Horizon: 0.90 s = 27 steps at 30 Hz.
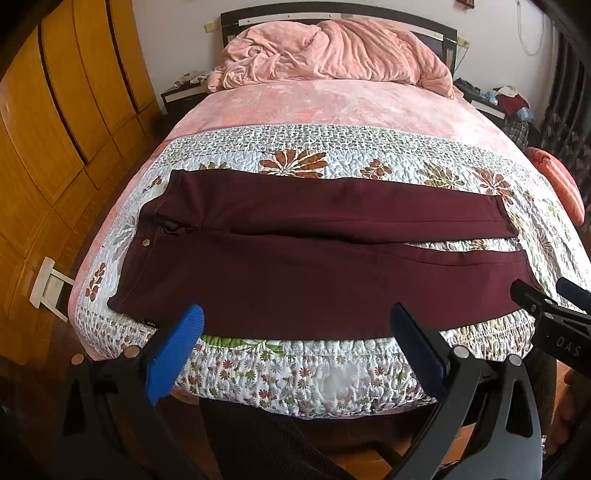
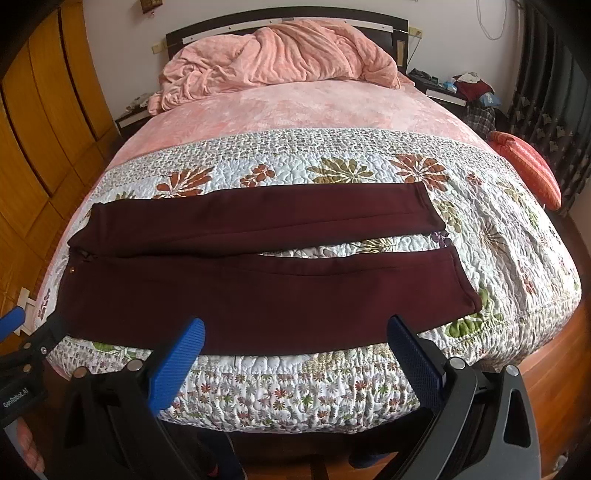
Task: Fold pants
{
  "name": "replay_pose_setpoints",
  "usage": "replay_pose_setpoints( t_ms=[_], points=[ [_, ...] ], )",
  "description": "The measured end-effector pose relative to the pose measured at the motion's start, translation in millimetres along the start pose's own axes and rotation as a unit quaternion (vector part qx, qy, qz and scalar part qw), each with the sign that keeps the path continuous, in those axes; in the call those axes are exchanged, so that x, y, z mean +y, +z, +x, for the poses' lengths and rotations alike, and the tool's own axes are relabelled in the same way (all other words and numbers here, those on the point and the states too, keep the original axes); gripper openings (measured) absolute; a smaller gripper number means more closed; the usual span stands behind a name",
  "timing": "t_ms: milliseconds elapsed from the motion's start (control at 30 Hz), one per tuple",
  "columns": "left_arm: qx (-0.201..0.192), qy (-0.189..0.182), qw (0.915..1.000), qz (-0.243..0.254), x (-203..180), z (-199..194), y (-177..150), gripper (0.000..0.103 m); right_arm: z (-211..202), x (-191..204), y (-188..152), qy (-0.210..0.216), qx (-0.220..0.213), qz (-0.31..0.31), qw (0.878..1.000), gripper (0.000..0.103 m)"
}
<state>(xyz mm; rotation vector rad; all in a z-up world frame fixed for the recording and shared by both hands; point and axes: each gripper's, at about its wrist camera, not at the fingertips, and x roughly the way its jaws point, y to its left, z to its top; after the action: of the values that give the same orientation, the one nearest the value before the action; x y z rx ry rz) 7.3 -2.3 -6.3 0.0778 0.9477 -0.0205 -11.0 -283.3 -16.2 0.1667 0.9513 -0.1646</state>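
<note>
Blue ribbed pads are seen on both fingers of the left hand-held gripper (image 1: pixel 295 328), which is spread wide with nothing held between them. It is poised at the foot of the bed, just short of the near edge of the pants (image 1: pixel 317 258). The right hand-held gripper (image 2: pixel 295 328) is likewise spread wide and empty, positioned at the same near edge, further toward the leg ends; its black body is also glimpsed at the right margin of the left wrist view.

Pants: maroon, laid flat across the bed (image 2: pixel 517 258), waistband to the left, both legs run out to the right and slightly parted, with a wedge of quilt visible between them. A small metal button (image 1: pixel 146 242) is noted near the waistband.

A floral quilt (image 1: pixel 351 147) is spread under the pants and draped over the foot of the bed. Beyond it, a pink sheet is seen, and a crumpled pink blanket (image 2: pixel 280 55) is heaped against the dark headboard (image 2: pixel 288 22). Wooden wardrobe doors (image 1: pixel 55 129) are noted at left.
</note>
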Motion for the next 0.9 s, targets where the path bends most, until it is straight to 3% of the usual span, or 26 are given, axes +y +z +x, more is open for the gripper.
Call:
replay_pose_setpoints(
  t_ms=[900],
  points=[
    [0.000, 0.000, 1.0000, 0.002, -0.9, 1.1, 1.6, 0.100, 0.1, -0.3, 0.1, 0.000, 0.000, 0.000, 1.000, 0.099]
  ],
)
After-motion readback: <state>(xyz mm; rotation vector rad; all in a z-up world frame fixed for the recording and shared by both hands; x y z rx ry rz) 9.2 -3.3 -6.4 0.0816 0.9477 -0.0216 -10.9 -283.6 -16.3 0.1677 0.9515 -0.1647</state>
